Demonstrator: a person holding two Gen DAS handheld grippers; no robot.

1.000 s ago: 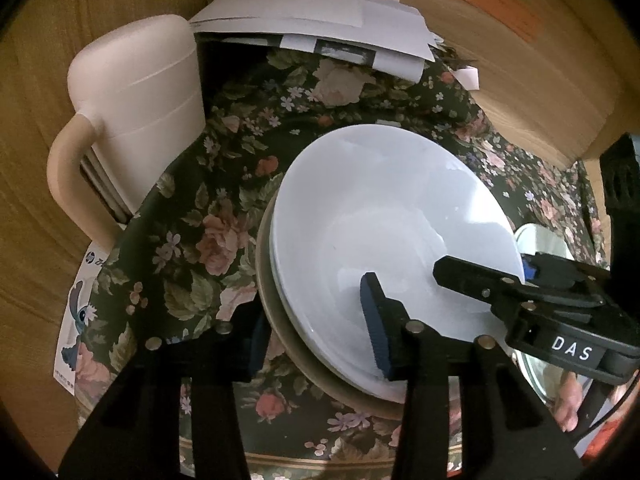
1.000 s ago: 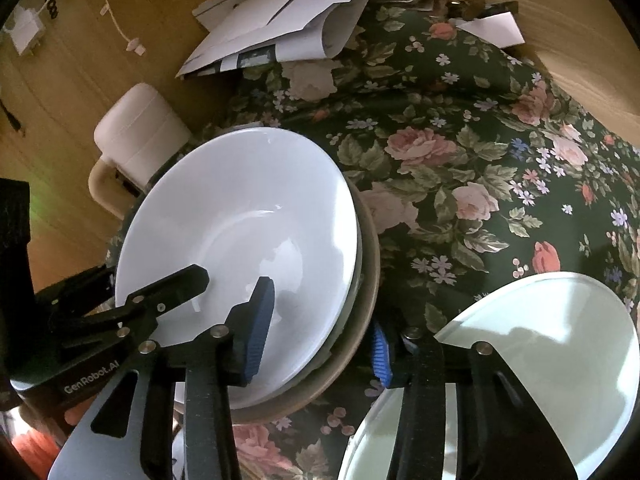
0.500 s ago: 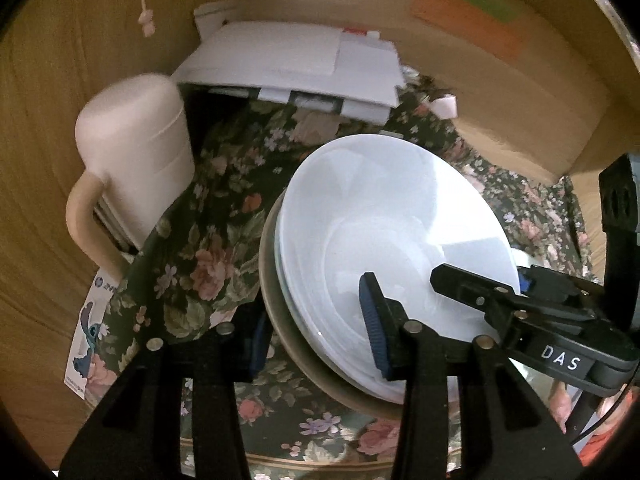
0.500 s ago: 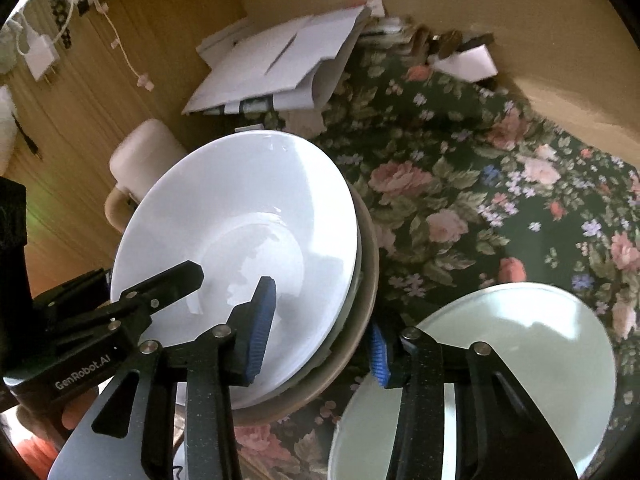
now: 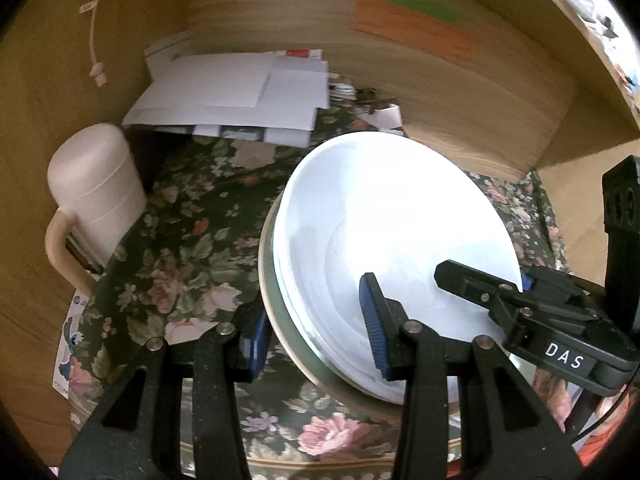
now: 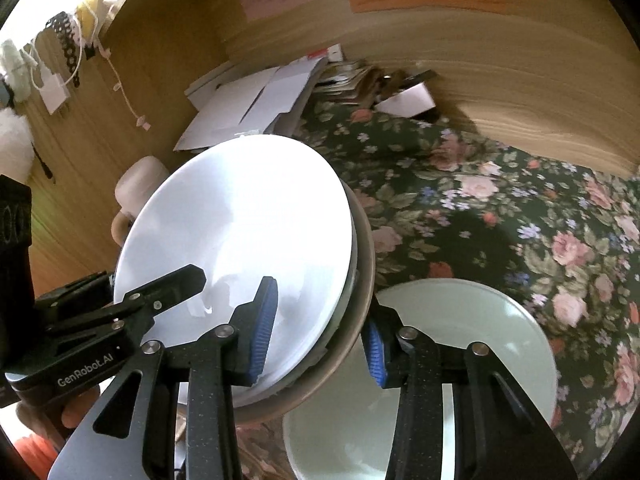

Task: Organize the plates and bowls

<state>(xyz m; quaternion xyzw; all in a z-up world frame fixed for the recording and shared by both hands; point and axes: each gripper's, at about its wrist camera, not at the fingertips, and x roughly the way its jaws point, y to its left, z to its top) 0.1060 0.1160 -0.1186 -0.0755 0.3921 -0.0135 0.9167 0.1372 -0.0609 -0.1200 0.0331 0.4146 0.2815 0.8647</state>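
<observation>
Between our two grippers sits the stack of dishes (image 5: 392, 240), tilted above the floral cloth (image 5: 180, 248). Our left gripper (image 5: 316, 336) clamps its near-left rim, one pad inside the white bowl (image 6: 240, 224). Our right gripper (image 6: 320, 336) clamps the near-right rim likewise. Just beside lies a pale green plate (image 6: 472, 320).

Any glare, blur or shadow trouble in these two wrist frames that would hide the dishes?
Left wrist view: the white plate is blown out by glare, its inner contour barely readable, and the wooden wall behind is smeared by motion blur. Right wrist view: the same plate is also overexposed at its upper half, the wall is streaked, and a dark shadow falls on the floral cloth; the pale green plate reads clearly.
</observation>
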